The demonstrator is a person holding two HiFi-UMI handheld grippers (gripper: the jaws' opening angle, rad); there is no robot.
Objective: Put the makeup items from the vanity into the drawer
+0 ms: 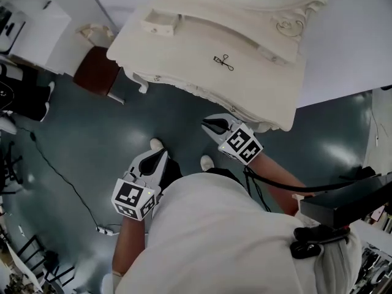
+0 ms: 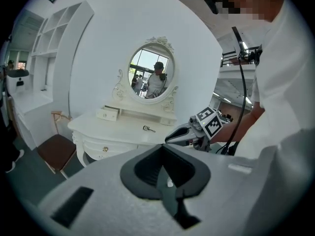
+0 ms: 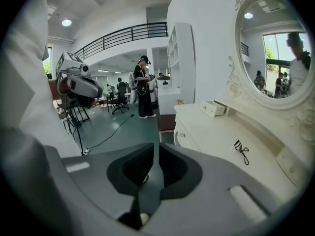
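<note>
Cream carved vanity (image 1: pixel 184 48) | black metal eyelash curler (image 1: pixel 224 62) lies mid-top, untouched | small cream drawer (image 1: pixel 160 24) stands open near rear-left corner | left gripper (image 1: pixel 158 158) and right gripper (image 1: pixel 211 126) closed, empty, off the front edge | task apparently unstarted

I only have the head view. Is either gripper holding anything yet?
Observer: No. The left gripper has its jaws together with nothing between them.
Operator: And the right one?
Observer: The right gripper is likewise shut and empty.
Operator: Is a drawer open for me?
Observer: The small drawer on the vanity's shelf is pulled out. The front drawer below the top looks closed.
</note>
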